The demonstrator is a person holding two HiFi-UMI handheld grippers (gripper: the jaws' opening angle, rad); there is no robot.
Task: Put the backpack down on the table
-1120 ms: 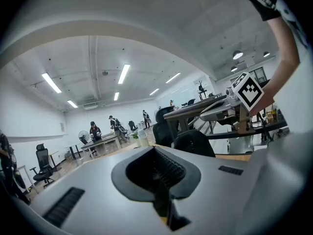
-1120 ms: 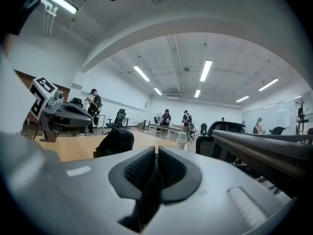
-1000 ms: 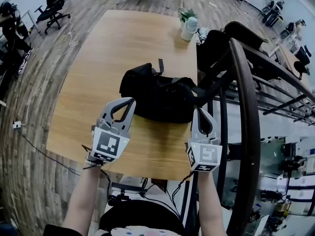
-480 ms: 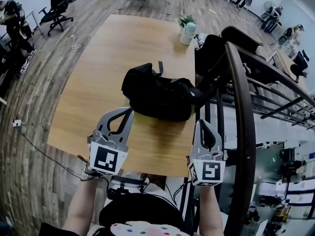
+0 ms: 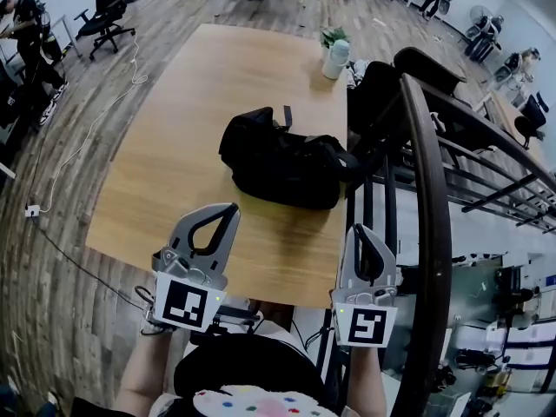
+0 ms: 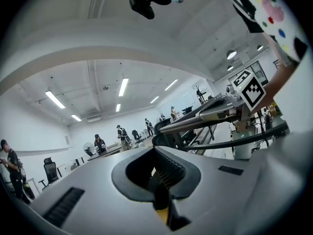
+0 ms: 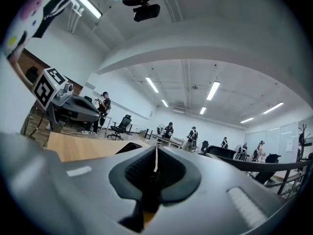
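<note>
- The backpack (image 5: 282, 159) lies on the counter (image 5: 191, 94), centre-right in the head view, and its right end reaches the counter's right edge.
- The left gripper (image 5: 228, 208) is clenched on nothing. It hovers over the near edge, low in the frame and apart from the backpack.
- The right gripper (image 5: 359, 230) is also clenched and empty, just beside the near right corner.
- By my judgement the put-down is done. What remains is a clean exit, with both grippers kept away from the straps so nothing snags and drags the backpack.
- The right end deserves a check: it sits at the edge beside a black chair (image 5: 387, 81) and could slide off if nudged.
- There is wide room to the left and across the far wood up to the white bottle (image 5: 335, 56). The dark railing (image 5: 432, 233) crowds the right gripper.
</note>
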